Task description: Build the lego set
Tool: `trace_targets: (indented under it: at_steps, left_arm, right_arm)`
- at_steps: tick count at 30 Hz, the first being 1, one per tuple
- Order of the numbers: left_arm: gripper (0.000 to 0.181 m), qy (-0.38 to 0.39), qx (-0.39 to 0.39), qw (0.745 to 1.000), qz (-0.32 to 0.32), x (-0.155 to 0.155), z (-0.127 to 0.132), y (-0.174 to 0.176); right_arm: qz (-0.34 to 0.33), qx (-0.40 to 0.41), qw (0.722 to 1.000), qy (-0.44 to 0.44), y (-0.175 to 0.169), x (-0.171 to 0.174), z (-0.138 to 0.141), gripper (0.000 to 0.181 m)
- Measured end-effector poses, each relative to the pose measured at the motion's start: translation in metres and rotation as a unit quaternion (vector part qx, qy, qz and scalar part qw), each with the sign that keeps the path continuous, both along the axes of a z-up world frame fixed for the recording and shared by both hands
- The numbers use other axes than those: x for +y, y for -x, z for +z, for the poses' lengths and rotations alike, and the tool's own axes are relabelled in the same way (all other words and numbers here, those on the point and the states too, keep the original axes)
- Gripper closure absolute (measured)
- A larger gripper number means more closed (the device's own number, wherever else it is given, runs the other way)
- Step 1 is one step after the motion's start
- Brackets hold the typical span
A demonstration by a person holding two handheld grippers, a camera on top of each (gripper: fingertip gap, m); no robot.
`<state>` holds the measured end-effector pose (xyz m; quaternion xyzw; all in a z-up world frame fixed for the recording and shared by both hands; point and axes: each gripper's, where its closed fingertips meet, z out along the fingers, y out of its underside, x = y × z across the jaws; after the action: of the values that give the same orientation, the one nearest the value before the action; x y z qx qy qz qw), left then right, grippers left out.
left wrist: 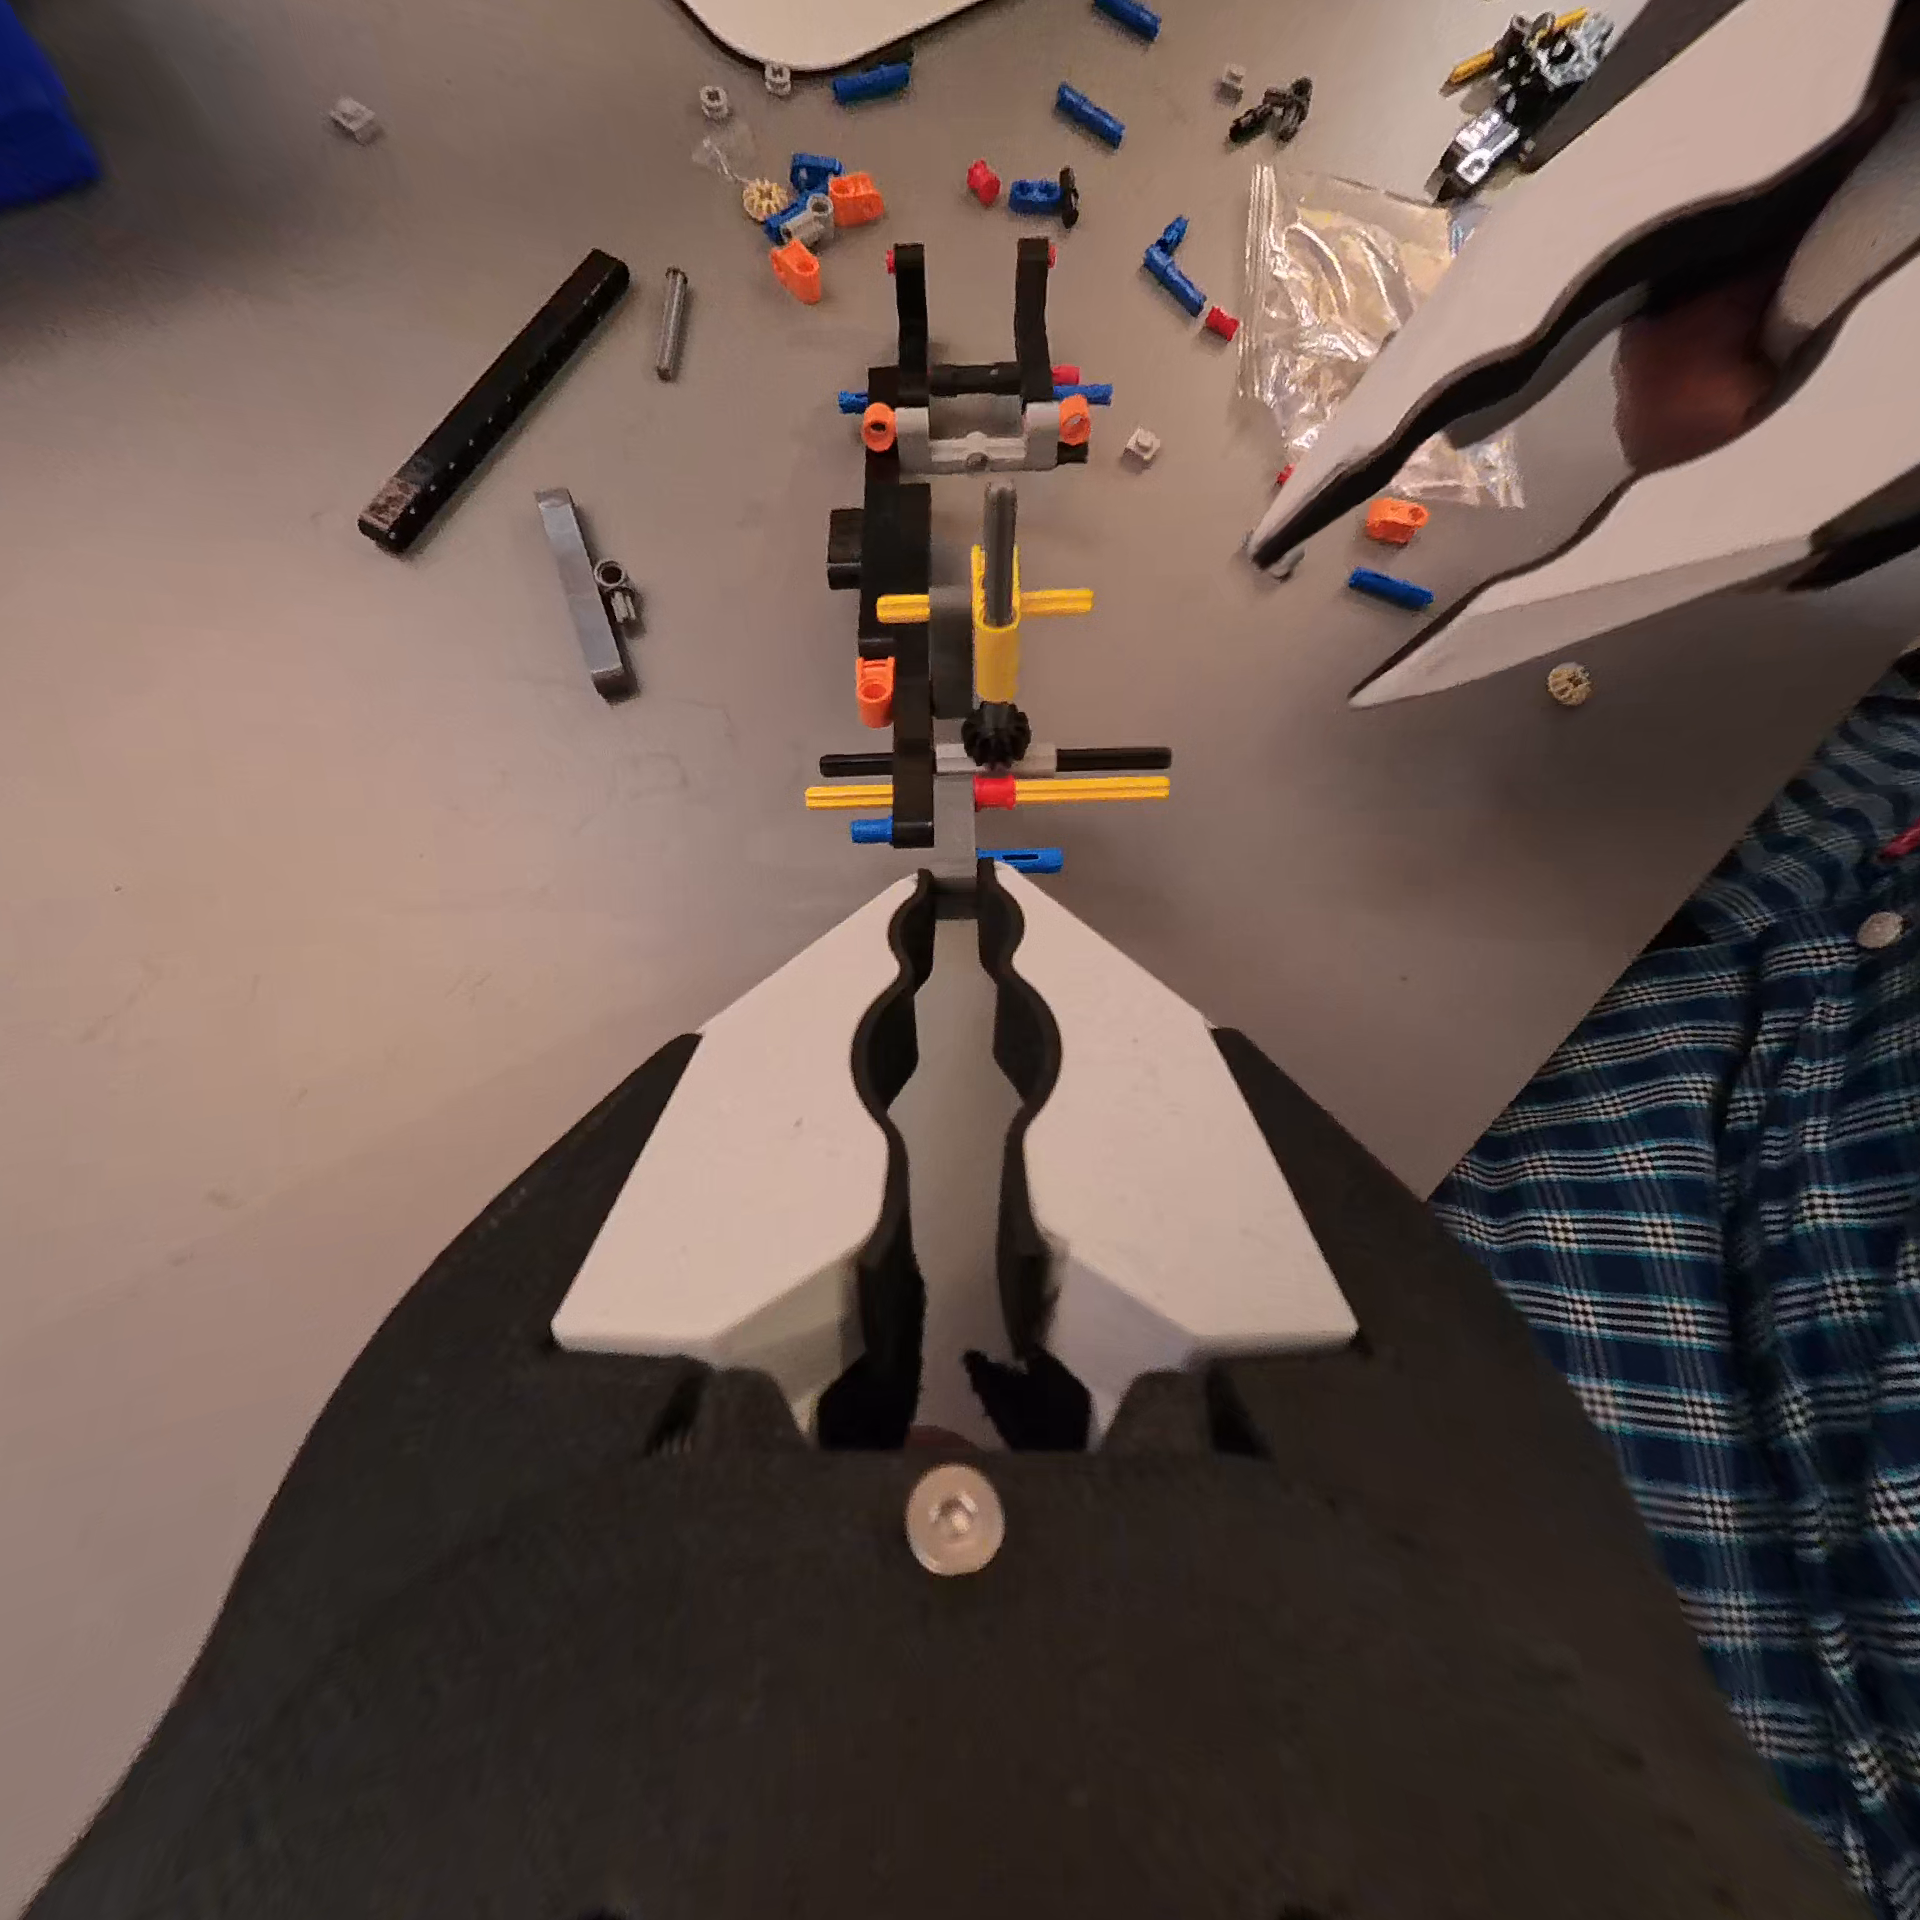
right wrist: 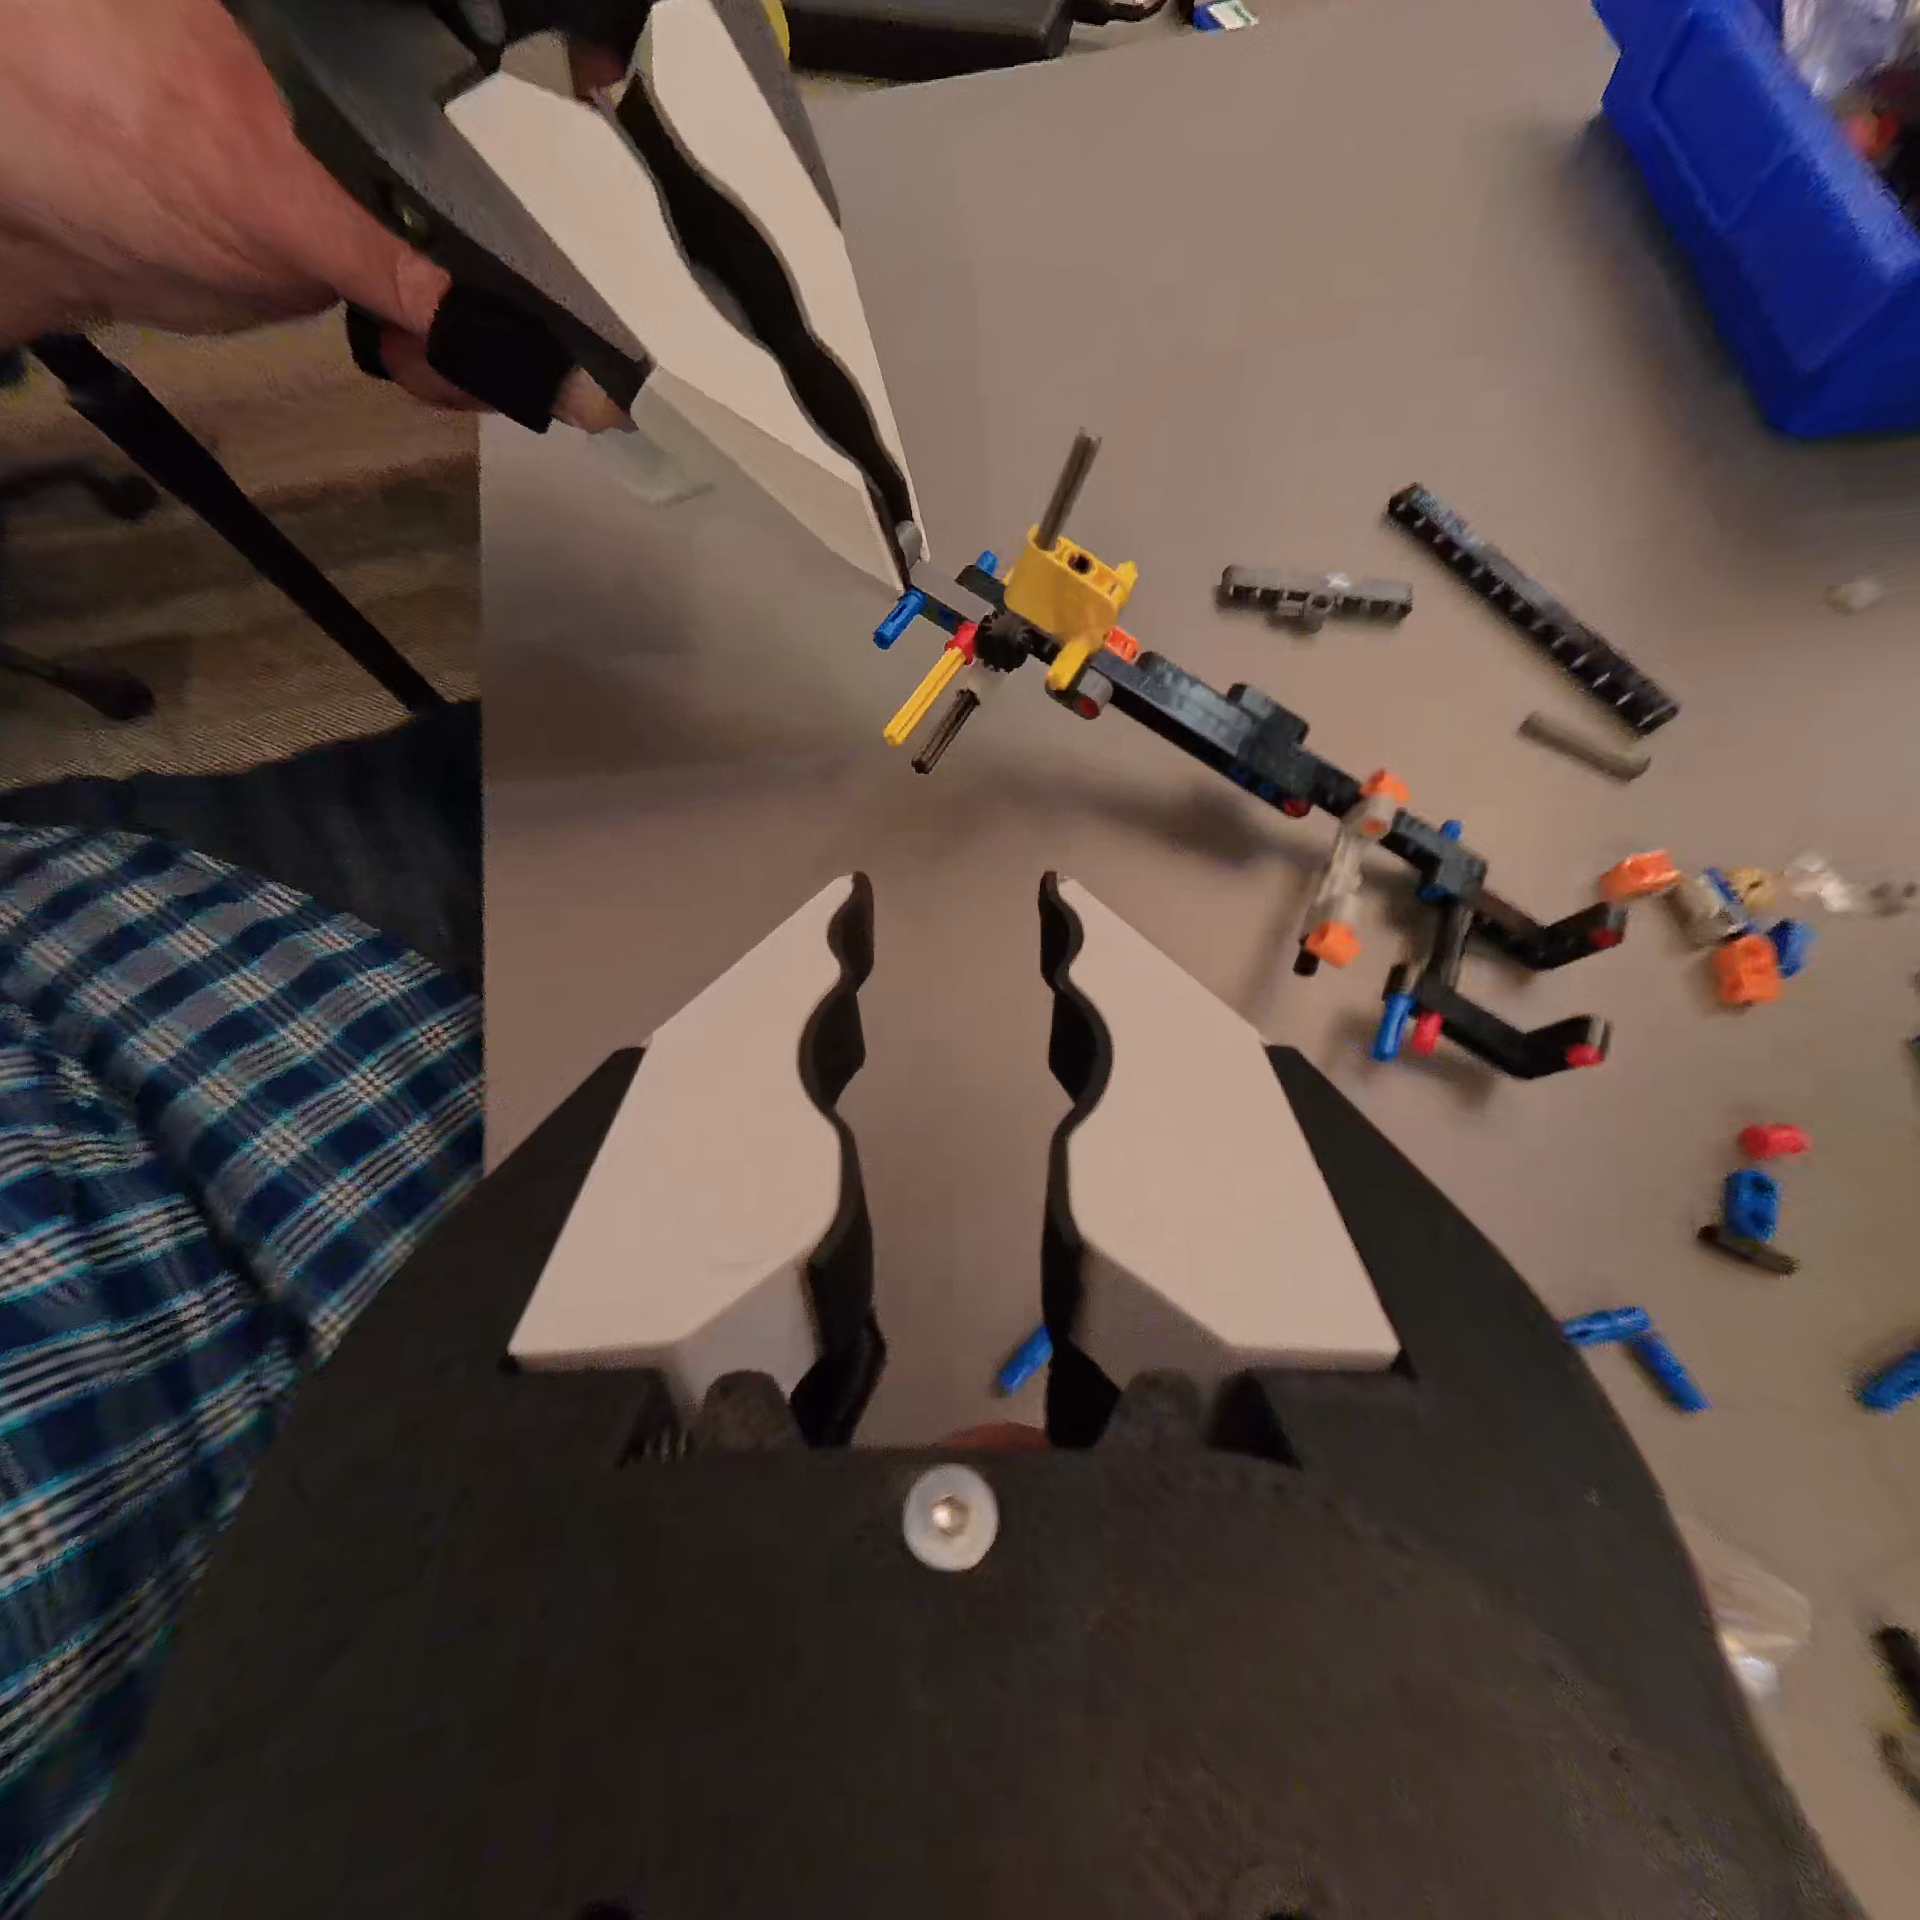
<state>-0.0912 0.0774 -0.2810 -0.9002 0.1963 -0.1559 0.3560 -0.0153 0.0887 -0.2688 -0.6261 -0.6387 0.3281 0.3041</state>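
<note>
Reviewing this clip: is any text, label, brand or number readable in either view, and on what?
No text can be read in either view.
Clear plastic bag: no print legible.
Small blue-and-green item at the far table edge: too blurred to read.
Lego assembly: no markings visible.

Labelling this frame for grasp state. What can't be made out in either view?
- Left wrist view: where the left gripper bites the lego assembly is hidden by its own fingertips.
- Right wrist view: blue bin cut by the edge, its contents blurred.
- Right wrist view: far loose pieces motion-blurred.
- Left wrist view: second small build partly behind the right gripper.
</note>
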Motion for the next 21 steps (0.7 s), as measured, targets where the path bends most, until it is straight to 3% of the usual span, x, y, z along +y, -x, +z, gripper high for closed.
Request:
trace_targets:
  at_steps: [8,21]
  left_arm:
    - [0.176,-0.002,-0.031,0.999,0.007,0.002,0.007,-0.005]
    - [0.176,0.0,-0.046,0.999,0.013,0.004,0.008,-0.009]
  right_arm:
    - [0.022,-0.002,0.99,-0.139,0.012,0.005,0.002,0.154]
    - [0.025,-0.008,0.983,-0.181,0.015,0.013,-0.004,0.154]
